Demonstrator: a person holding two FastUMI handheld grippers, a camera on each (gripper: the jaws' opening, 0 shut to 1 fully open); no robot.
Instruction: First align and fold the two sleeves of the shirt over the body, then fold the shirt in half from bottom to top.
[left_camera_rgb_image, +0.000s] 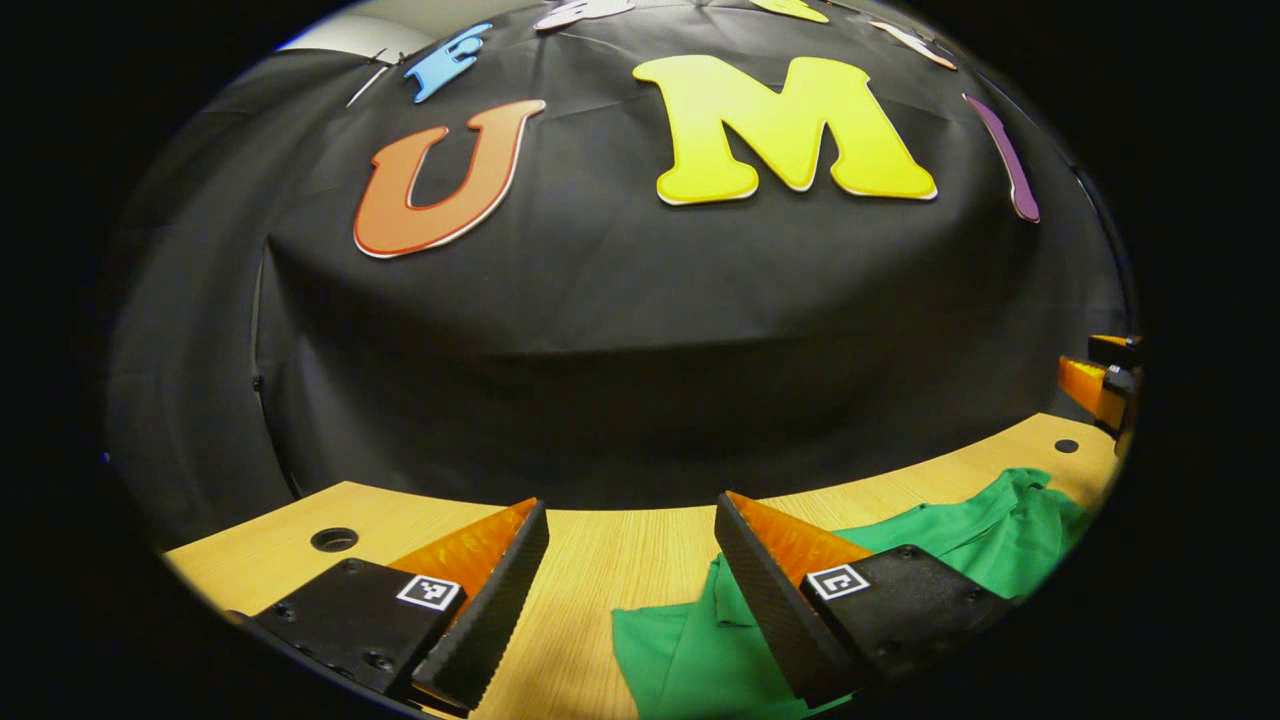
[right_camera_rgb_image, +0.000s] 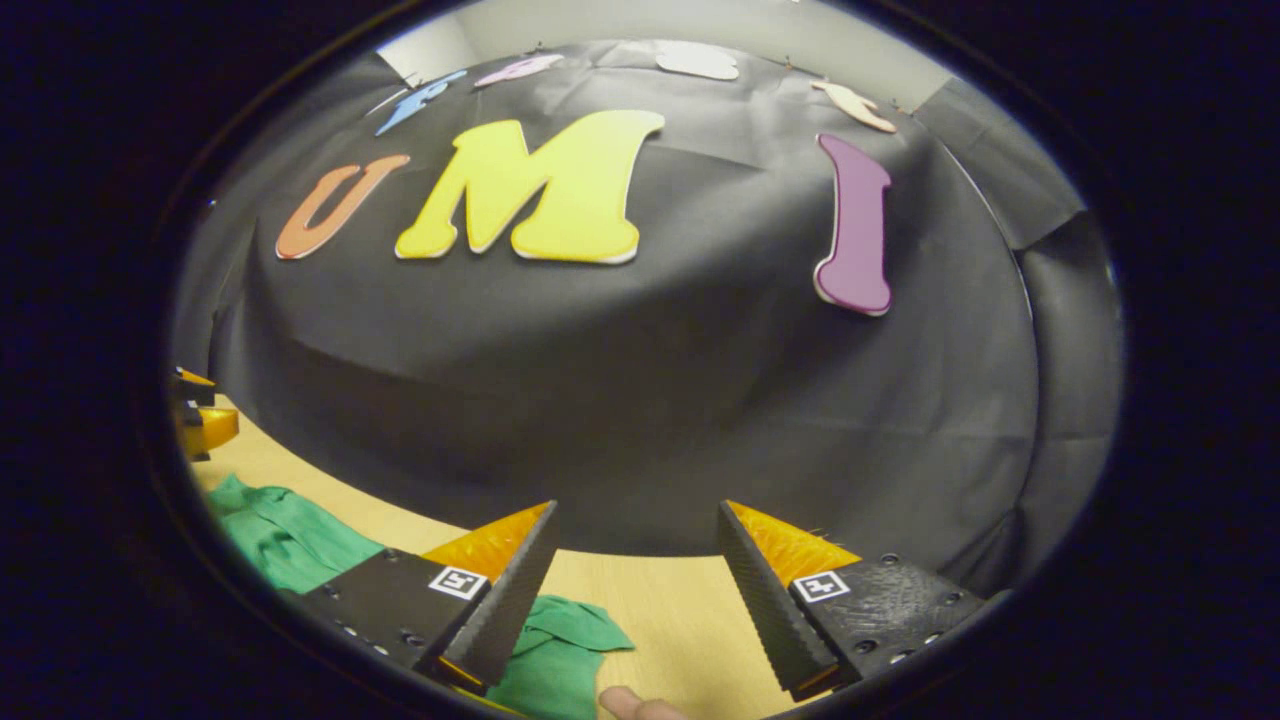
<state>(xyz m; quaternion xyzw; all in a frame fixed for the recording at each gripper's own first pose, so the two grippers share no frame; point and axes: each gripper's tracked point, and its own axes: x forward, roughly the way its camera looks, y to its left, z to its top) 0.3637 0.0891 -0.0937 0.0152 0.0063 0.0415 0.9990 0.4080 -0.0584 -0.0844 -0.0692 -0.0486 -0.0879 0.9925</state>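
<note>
Hovering over the table, both grippers empty. Left gripper: jaws spread wide, nothing between them; shirt lies crumpled on the wood, ahead and right of it, one fold tucked under the right finger's line. Right gripper: jaws also wide apart, shirt off to its left, a scrap of it by the left finger. A fingertip shows at the bottom edge. Judgement: sleeve step not started. Next: drop down, locate each sleeve, pinch, spread flat before folding inward.

Left gripper gapes above the wooden table, green shirt rumpled beside its right finger
</note>
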